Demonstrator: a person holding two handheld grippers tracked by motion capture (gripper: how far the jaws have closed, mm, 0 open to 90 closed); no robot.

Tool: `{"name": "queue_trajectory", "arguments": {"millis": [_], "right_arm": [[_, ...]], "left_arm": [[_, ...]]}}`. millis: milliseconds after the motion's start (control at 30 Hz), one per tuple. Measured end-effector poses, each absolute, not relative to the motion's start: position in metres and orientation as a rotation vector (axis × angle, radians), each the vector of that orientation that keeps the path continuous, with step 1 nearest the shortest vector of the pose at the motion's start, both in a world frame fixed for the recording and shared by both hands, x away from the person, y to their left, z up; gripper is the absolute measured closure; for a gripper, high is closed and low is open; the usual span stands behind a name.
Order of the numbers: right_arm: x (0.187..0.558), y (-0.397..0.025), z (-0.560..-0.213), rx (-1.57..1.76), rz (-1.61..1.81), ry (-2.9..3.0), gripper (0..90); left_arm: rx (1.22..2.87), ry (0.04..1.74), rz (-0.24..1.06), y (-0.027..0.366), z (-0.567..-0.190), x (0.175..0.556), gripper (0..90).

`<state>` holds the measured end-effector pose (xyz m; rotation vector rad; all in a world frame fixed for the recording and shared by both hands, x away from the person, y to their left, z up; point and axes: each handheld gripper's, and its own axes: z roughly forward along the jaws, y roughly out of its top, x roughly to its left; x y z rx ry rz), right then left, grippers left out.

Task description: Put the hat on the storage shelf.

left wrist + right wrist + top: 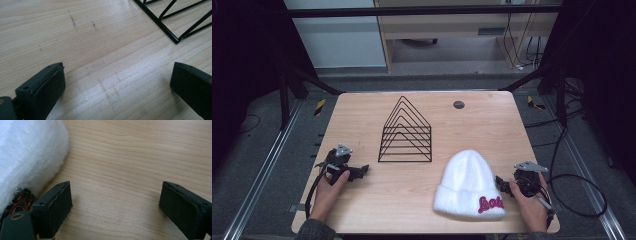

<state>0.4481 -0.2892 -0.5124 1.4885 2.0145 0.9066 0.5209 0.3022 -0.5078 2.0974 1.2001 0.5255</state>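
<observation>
A white fluffy beanie (469, 182) with red lettering on its cuff lies on the wooden table (422, 200), front right. A black wire rack (406, 132) of triangular frames stands at the table's middle. My left gripper (357, 172) rests low at the front left, open, jaws wide over bare wood (112, 82), with the rack's corner (172, 27) ahead to the right. My right gripper (502, 182) sits at the beanie's right edge, open; its left jaw lies beside the beanie's fur (30, 157) and the red lettering (21, 201), with nothing between the jaws.
A small dark round disc (458, 104) is set into the table near the back edge. Cables (572, 185) trail off the table's right side. Dark frame bars and floor surround the table.
</observation>
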Motion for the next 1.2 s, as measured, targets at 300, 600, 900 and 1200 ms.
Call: {"name": "queue_trajectory", "arguments": {"millis": [300, 600, 900, 1200], "right_arm": [[0.448, -0.289, -0.513, 1.489, 0.895, 2.006, 11.3], [0.442, -0.289, -0.509, 1.486, 0.917, 2.033, 14.8], [0.455, -0.286, -0.453, 1.391, 0.81, 2.092, 19.4], [0.489, -0.242, -0.422, 1.25, 0.875, 2.252, 32.6]], "left_arm": [[2.096, 1.201, 0.526, 0.302, -0.508, 0.521, 0.0], [2.097, 1.201, 0.526, 0.302, -0.508, 0.521, 0.0], [2.097, 1.201, 0.525, 0.302, -0.508, 0.521, 0.0], [2.095, 1.203, 0.524, 0.302, -0.508, 0.521, 0.0]]}}
